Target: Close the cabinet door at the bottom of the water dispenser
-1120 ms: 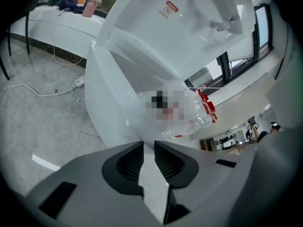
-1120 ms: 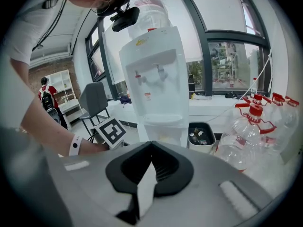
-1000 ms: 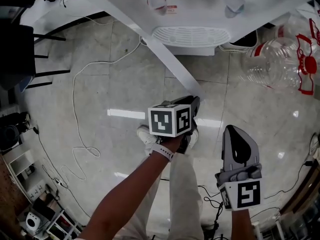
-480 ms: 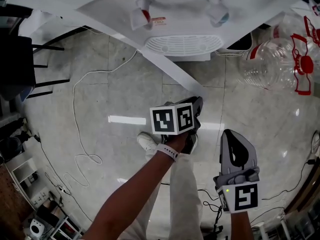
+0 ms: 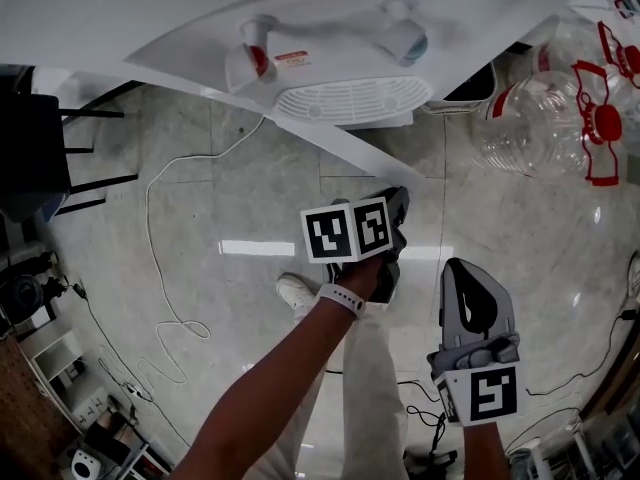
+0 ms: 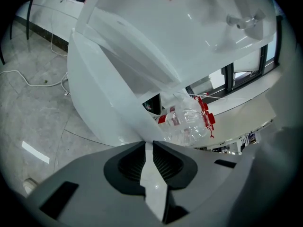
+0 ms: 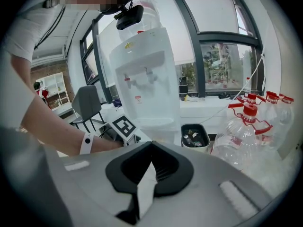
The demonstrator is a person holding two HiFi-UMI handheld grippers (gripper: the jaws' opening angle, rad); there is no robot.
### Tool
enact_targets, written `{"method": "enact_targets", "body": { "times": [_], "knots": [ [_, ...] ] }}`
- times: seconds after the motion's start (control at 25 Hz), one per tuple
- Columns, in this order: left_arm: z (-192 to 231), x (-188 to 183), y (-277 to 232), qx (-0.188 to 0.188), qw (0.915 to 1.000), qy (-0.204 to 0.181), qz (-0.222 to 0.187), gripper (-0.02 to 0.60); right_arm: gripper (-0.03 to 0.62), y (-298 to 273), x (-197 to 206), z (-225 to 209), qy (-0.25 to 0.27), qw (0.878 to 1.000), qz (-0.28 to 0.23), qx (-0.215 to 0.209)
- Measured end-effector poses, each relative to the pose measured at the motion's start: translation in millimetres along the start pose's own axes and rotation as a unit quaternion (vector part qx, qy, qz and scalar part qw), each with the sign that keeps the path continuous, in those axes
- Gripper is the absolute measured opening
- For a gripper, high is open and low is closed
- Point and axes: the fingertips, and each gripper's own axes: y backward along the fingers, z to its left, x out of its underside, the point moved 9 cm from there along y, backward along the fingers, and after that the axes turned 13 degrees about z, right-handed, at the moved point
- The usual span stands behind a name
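The white water dispenser [image 5: 330,28] is seen from above, its cabinet door [image 5: 350,153] standing open as a thin white strip that runs out from the base. My left gripper [image 5: 397,203] is at the door's free edge. In the left gripper view the door [image 6: 113,93] passes between the jaws of the left gripper [image 6: 149,148]; they have just been closing and the pads press on both faces of its edge. My right gripper [image 5: 465,268] hangs lower right, apart from the door, shut on nothing. The right gripper view shows the dispenser [image 7: 144,79] ahead of the right gripper [image 7: 151,148].
Large clear water bottles [image 5: 545,118] with red caps lie right of the dispenser, and a small bin [image 7: 194,136] stands beside it. A white cable [image 5: 160,268] loops over the tiled floor at left, near a dark chair [image 5: 40,138]. The person's shoe [image 5: 298,293] is below the left gripper.
The left gripper has shifted slightly up and right with the door's edge, and the door now lies at a flatter angle, nearer the dispenser's front. The right gripper has stayed put.
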Motion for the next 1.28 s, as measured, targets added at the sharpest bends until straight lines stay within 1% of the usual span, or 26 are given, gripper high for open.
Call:
{"method": "enact_targets", "body": {
  "times": [0.36, 0.44, 0.52, 0.56, 0.6, 0.68, 0.96, 1.28],
  "knots": [
    [-11, -18, -11, 0.001, 1.0000, 0.003, -0.002, 0.049, 0.009, -1, -2, -9, -0.004, 1.000, -0.002, 0.005],
    [-11, -22, -13, -0.011, 0.9999, 0.005, -0.001, 0.046, 0.009, -2, -3, -10, -0.006, 1.000, -0.004, 0.006],
    [-4, -26, -14, -0.041, 0.9991, 0.015, -0.001, 0.006, 0.009, -2, -3, -11, -0.007, 1.000, -0.005, 0.006],
    [1, -28, -15, -0.047, 0.9987, 0.019, -0.004, 0.006, 0.009, -2, -3, -12, -0.008, 1.000, -0.004, 0.007],
    [5, -31, -15, -0.044, 0.9988, 0.018, -0.008, 0.006, 0.009, -1, -4, -13, -0.009, 1.000, -0.004, 0.007],
    [10, -37, -12, -0.041, 0.9991, 0.004, -0.013, 0.006, 0.009, -2, -5, -15, -0.008, 1.000, -0.007, 0.006],
    [2, -54, -5, -0.063, 0.9954, -0.070, -0.017, 0.006, 0.009, -2, -6, -19, -0.009, 1.000, -0.011, 0.009],
    [-7, -72, -11, -0.078, 0.9911, -0.105, -0.021, 0.006, 0.009, -6, -3, -18, -0.011, 1.000, -0.011, 0.004]
  ]
}}
